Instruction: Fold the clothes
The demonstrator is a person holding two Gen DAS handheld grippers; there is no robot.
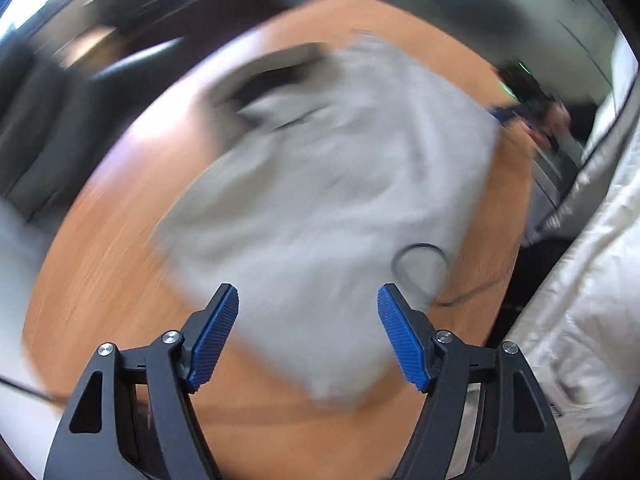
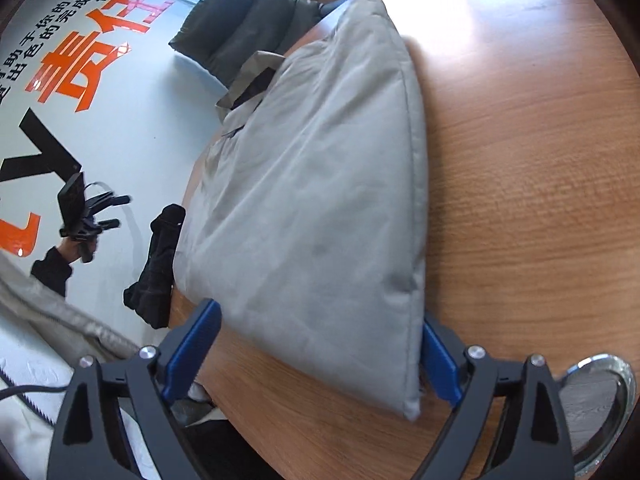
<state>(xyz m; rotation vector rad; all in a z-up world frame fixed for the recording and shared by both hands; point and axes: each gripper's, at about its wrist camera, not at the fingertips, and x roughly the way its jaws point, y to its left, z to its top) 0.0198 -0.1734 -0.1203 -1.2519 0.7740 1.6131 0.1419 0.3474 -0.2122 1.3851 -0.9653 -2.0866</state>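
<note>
The grey padded jacket [image 2: 320, 200] lies folded on the wooden surface [image 2: 520, 200] – soft, light, slippery; grip its hem corner at 6 o'clock; left tool [image 1: 308, 308] and right tool [image 2: 320, 344] both gape, empty.

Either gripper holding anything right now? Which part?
No. The left gripper is open above the grey garment; the right gripper is open, straddling its near end, unclamped.

A folded pale grey padded garment [image 2: 320, 208] is seen lying on the orange-brown wooden table [image 2: 540, 200], its near corner between the right gripper's [image 2: 320, 354] spread blue-padded fingers [image 2: 192, 354].
</note>
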